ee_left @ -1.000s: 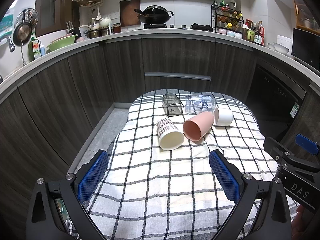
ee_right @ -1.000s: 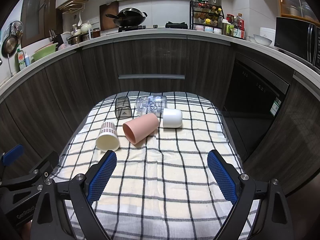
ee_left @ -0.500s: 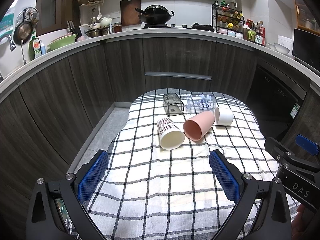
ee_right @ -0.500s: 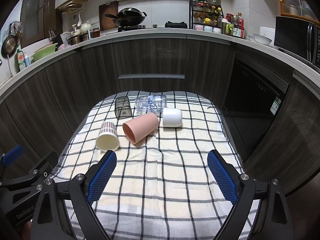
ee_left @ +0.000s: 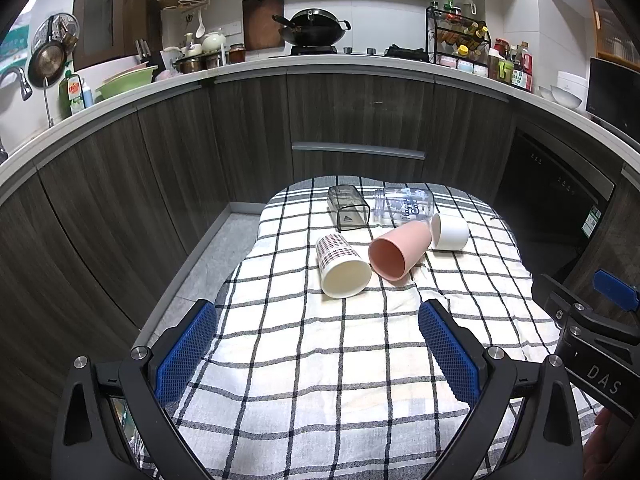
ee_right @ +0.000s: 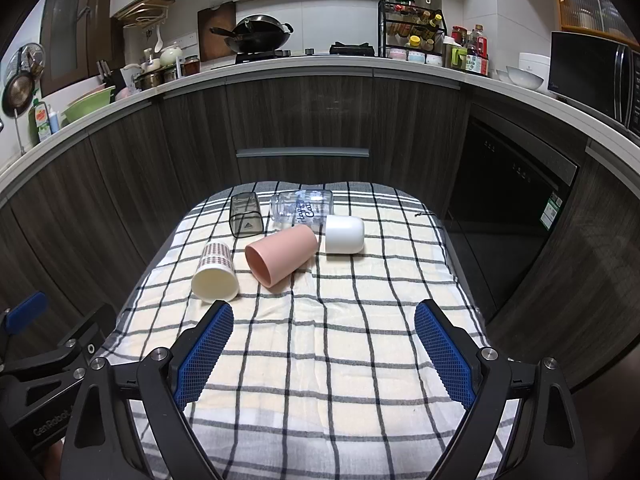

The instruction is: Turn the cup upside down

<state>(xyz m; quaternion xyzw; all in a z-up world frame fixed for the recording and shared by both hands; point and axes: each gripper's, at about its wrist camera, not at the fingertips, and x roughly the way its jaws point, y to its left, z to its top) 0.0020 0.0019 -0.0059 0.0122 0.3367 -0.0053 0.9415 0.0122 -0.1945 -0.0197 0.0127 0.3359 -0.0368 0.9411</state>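
Several cups lie on their sides on a checked cloth: a patterned paper cup (ee_left: pixel 342 266) (ee_right: pixel 216 274), a pink cup (ee_left: pixel 398 250) (ee_right: pixel 280 254), a white cup (ee_left: pixel 450 232) (ee_right: pixel 345 235), a smoky square cup (ee_left: pixel 347 213) (ee_right: pixel 245 216) and a clear printed glass (ee_left: pixel 406 204) (ee_right: pixel 302 208). My left gripper (ee_left: pixel 316 354) is open and empty, hovering short of the paper cup. My right gripper (ee_right: pixel 324 354) is open and empty, short of the pink cup.
The checked cloth (ee_left: pixel 320 380) (ee_right: pixel 340 360) covers a small table with drop-offs at left and right. Dark curved cabinets (ee_left: pixel 360 120) stand behind it. The right gripper's body shows at the right edge of the left wrist view (ee_left: pixel 592 344).
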